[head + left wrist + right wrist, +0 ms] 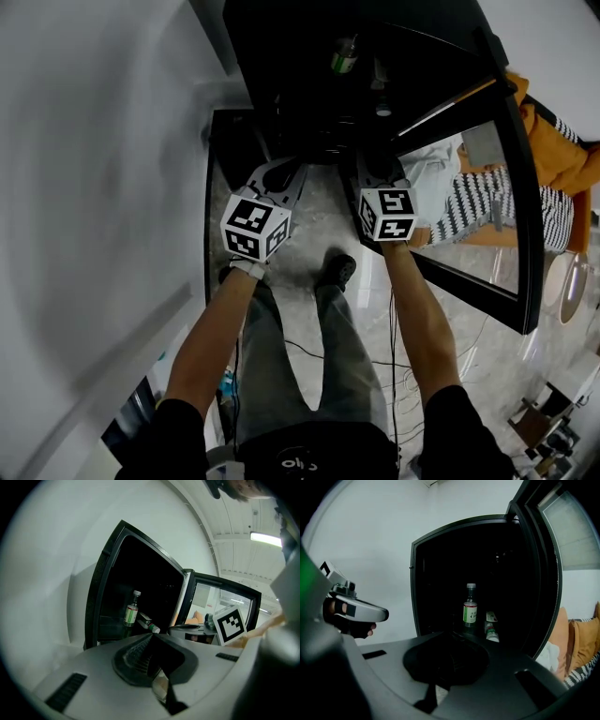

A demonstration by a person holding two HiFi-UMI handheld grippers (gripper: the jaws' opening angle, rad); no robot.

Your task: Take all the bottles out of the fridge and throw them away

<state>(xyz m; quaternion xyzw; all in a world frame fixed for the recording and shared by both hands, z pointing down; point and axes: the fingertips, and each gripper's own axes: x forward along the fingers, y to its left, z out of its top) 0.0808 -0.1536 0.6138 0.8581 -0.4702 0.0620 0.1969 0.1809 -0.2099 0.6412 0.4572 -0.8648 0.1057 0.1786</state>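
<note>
Black box-shaped fridge (414,583), set against plain white wall (370,550), interior dark. Black-framed glass door (527,234), swung wide open at the right. Clear glass bottle with green-and-white label and silver cap (470,609), upright inside the fridge, low down, near the front. Second small bottle with green neck band and white cap (491,626), on its side just right of the upright one, cap end toward the opening; contact between the two not determinable. Left gripper (151,636), grey shell with black pads, jaws pressed together, nothing between them, held before the open fridge, clear of both bottles. Right gripper (451,639), same make, jaws likewise fully together and empty, aimed at the upright bottle, well short of it. White cube with black square markers (255,225) on the left unit, matching cube (388,214) on the right. Below, in head view: grey-trousered legs (281,366), black shoe (336,270), pale stone-patterned floor (469,375). Orange cushion (576,634) beyond the door.
</note>
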